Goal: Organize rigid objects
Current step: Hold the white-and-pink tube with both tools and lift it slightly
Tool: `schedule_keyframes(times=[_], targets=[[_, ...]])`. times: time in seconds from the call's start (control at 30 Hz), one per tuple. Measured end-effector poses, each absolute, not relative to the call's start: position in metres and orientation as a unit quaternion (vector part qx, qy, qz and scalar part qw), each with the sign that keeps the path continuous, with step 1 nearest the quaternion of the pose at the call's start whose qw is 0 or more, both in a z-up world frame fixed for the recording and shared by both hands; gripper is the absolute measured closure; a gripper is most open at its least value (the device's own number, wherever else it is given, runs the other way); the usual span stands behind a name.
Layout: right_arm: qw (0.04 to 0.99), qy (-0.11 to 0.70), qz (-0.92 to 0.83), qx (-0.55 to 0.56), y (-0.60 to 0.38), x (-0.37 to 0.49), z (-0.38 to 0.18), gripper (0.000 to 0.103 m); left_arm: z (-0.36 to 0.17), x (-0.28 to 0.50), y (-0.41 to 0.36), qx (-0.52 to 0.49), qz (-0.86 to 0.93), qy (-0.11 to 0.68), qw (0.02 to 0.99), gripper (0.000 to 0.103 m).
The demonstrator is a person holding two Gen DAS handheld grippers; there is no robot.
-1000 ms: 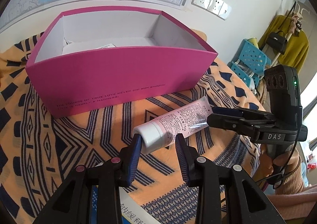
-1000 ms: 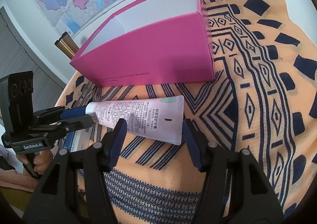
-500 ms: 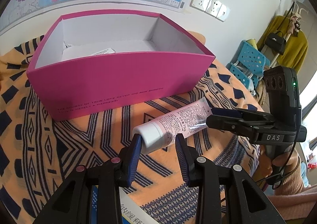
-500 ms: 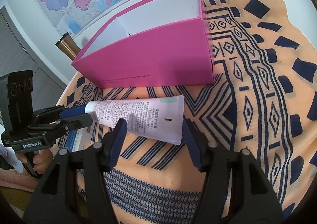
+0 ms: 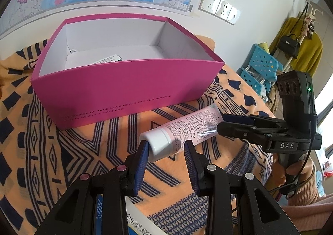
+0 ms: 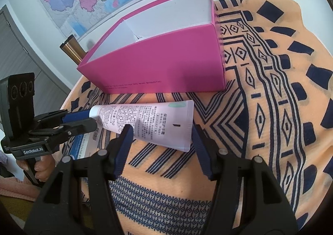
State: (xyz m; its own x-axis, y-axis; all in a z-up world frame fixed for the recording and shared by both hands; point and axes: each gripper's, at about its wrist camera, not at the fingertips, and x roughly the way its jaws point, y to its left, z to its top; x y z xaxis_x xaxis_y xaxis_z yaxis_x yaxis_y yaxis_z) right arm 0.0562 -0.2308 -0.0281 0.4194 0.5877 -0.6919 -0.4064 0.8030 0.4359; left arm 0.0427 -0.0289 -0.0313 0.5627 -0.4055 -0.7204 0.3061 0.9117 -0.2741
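Note:
A pink tube with a white cap (image 5: 183,131) is held above the patterned cloth, in front of an open pink box (image 5: 129,89). My left gripper (image 5: 166,146) is shut on the tube's cap end. My right gripper (image 6: 162,131) straddles the tube's flat crimped end (image 6: 166,122), and its pads touch the tube's sides. The box (image 6: 166,64) has white inner walls and a small labelled item (image 5: 108,60) on its floor. Each gripper shows in the other's view: the right one (image 5: 235,124), the left one (image 6: 83,118).
An orange and navy patterned cloth (image 6: 270,110) covers the round table. A book with a blue and white cover (image 5: 141,222) lies under my left gripper. A bronze cylinder (image 6: 72,49) stands behind the box. A wall map and sockets (image 5: 220,7) are behind.
Both grippers and the tube have risen slightly, so more of the box's inside shows. The grips are unchanged.

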Motion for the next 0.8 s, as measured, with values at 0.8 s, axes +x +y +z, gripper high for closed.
schedule_keyframes(times=[0.8], targets=[[0.845,0.434,0.299,0.094,-0.232,0.054,-0.017,0.042,-0.020,0.041,-0.027,-0.060,-0.203,0.408,0.888,0.069]])
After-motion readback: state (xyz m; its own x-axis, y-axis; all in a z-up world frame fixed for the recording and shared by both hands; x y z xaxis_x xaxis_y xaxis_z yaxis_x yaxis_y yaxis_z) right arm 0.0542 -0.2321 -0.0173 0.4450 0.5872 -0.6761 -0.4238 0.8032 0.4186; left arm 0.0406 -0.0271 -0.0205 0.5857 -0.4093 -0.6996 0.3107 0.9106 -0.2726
